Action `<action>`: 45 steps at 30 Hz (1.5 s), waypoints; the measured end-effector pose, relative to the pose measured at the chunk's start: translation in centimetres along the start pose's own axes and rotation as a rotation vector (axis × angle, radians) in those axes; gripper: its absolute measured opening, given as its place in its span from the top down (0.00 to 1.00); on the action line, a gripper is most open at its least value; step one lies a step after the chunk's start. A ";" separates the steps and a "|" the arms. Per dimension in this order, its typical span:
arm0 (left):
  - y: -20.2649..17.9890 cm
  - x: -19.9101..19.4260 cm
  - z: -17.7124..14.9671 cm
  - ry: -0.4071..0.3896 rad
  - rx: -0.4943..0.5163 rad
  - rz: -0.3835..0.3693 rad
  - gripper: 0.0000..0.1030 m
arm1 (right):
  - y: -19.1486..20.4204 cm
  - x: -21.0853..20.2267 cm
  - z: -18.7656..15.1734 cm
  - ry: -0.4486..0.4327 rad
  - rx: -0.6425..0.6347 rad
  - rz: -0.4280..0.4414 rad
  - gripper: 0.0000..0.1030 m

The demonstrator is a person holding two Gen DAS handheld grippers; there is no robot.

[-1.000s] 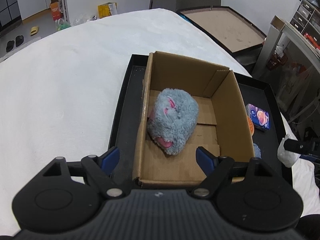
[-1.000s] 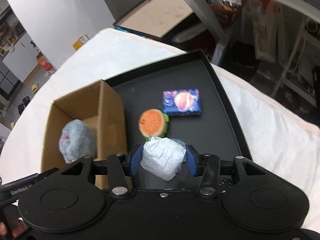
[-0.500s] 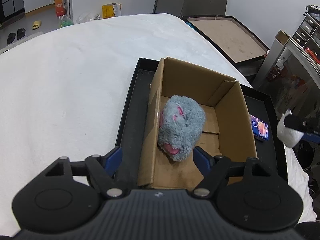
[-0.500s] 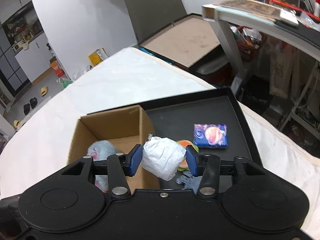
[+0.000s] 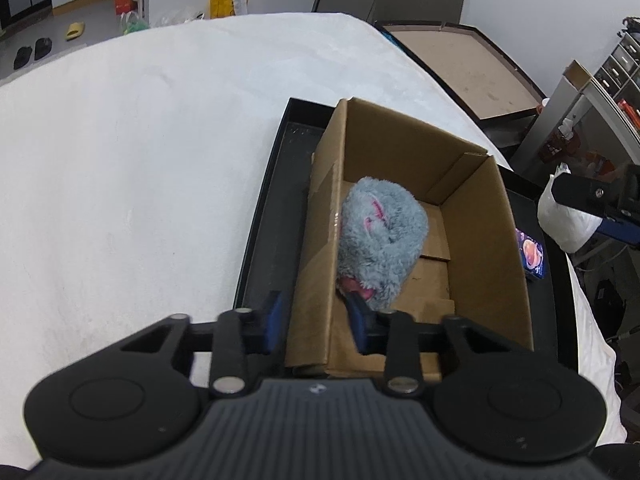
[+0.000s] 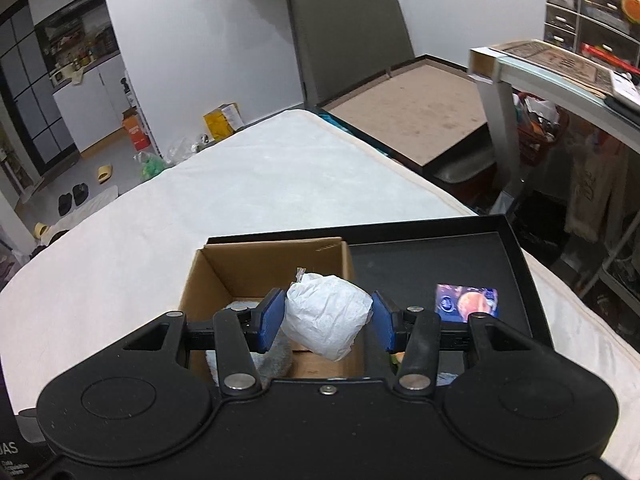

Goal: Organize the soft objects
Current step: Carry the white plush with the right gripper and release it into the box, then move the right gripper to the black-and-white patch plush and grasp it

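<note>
A white quilted cloth [image 5: 132, 184] covers the broad work surface, with floor clutter and a pale wall beyond it. Toward its right side sits a shallow black rectangular tray [image 5: 264, 216], and standing in the tray's left part is an open brown cardboard box [image 5: 476, 264].

At the left of the box, the left gripper [image 5: 316, 320] has dropped over the box's near-left wall. A second ago its blue pads were spread wide with one outside the box and one over the floor inside; now the jaws are closing, with that cardboard wall between them. The pads look to be at the wall, though I cannot tell how firmly they pinch it. I judge this to be a steadying hold on the box for the coming drop.

Inside the box, against the left wall, lies 1 fluffy grey plush toy with pink markings [image 5: 380, 240], already put away.

Further right, the right gripper [image 6: 326, 320] pinches a crumpled white paper-like soft bundle [image 6: 326, 314] between its 2 blue pads. A second ago it hung over the tray floor to the right of the box; now it has swung left and sits above the box's right half, so release looks near.

Rightmost on the tray floor rests a small dark blue printed packet with an orange disc [image 6: 466, 303], still waiting outside the box.
</note>
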State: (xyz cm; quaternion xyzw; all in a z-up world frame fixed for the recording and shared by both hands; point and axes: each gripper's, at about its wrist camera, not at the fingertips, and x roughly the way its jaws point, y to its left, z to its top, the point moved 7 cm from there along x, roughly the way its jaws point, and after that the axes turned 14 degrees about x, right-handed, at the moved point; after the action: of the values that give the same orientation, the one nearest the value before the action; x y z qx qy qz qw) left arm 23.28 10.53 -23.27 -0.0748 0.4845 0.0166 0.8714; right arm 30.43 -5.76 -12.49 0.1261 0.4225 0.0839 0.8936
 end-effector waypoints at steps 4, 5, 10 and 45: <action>0.3 0.2 -0.1 0.006 -0.016 -0.014 0.84 | 0.8 0.4 -0.2 0.002 -0.024 0.001 0.54; 0.3 0.2 -0.1 0.004 -0.015 -0.019 0.86 | 0.9 0.6 -0.2 0.002 -0.029 0.001 0.54; 0.2 0.1 -0.2 0.000 -0.007 -0.031 0.87 | 1.6 1.1 0.0 -0.003 -0.049 0.001 0.54; -0.7 -0.6 0.2 0.004 0.023 0.027 0.80 | -6.9 -1.0 -1.2 0.057 0.089 -0.056 0.24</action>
State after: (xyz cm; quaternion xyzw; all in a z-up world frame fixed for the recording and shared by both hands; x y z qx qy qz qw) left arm 23.22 9.86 -22.55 -0.0581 0.4873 0.0227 0.8710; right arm 29.18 -12.45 -14.60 0.1513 0.4546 0.0437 0.8767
